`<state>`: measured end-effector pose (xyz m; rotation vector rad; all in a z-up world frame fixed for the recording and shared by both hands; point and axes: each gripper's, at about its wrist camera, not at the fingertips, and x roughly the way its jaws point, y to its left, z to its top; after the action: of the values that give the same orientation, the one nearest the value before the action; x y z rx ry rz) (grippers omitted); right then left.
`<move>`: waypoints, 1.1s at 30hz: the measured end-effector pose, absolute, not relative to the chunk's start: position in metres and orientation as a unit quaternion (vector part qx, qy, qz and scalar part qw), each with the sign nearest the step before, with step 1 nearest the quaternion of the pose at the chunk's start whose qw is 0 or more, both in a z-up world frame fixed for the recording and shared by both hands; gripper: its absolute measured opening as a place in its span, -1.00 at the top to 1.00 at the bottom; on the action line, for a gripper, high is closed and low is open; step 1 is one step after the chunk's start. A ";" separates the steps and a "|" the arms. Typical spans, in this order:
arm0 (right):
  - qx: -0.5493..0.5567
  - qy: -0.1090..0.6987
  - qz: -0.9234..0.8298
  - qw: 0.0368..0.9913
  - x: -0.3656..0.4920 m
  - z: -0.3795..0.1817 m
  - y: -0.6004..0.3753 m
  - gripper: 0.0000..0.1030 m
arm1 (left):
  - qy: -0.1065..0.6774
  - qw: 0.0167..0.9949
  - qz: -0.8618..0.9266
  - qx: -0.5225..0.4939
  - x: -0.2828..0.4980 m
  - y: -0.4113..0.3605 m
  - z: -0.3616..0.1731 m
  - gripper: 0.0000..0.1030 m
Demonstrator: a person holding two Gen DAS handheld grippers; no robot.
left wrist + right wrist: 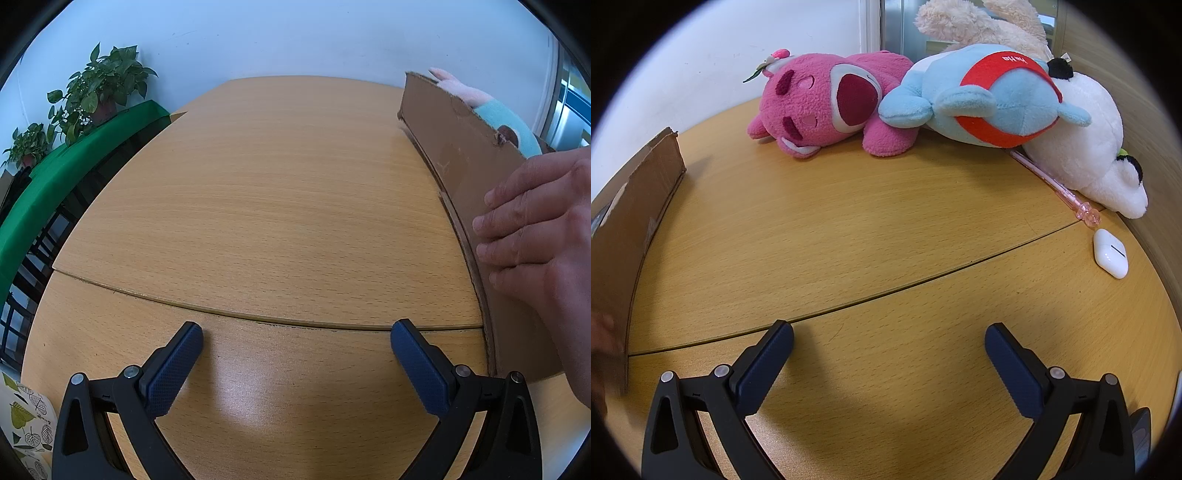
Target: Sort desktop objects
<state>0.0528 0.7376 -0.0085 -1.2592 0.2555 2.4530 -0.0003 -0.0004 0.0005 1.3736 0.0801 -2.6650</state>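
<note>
Wooden desk (280, 206), two joined panels with a seam across. Cardboard box (465, 173), on the desk at the left gripper's right; bare hand (535, 229) flat against its outer wall; pink and teal soft items show above its rim. White plush (1089, 147), lying at the desk's far right corner. Blue-and-red plush (982, 96), leaning on the white one. Pink bear plush (827, 107), on its side, touching the blue one. Cream plush (979, 22), behind the group. Left gripper (295, 334), fingers spread wide, holding nothing, over bare desk. Right gripper (888, 334), likewise spread and unloaded. Pink pen (1056, 184), partly under the white plush. White earbud case (1110, 253), just beside the pen's tip.
</note>
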 end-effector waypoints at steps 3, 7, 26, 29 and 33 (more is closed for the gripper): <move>-0.447 0.091 0.871 0.185 0.053 -0.009 0.738 -1.00 | 0.027 0.071 -0.886 0.457 0.000 0.000 0.000 -1.00; -0.447 0.091 0.871 0.185 0.053 -0.009 0.738 -1.00 | 0.027 0.071 -0.886 0.457 0.000 0.000 0.001 -1.00; -0.447 0.092 0.870 0.186 0.053 -0.011 0.740 -1.00 | 0.025 0.070 -0.888 0.454 0.005 -0.003 -0.001 -1.00; -0.447 0.091 0.870 0.186 0.052 -0.012 0.740 -1.00 | 0.027 0.069 -0.888 0.455 0.005 -0.003 -0.001 -1.00; -0.447 0.091 0.870 0.186 0.050 -0.011 0.739 -1.00 | 0.026 0.070 -0.886 0.457 0.005 -0.002 -0.002 -1.00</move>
<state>0.0500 0.7386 -0.0107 -1.2589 0.2564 2.4503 0.0048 -0.0019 -0.0016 1.3757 0.0782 -2.6673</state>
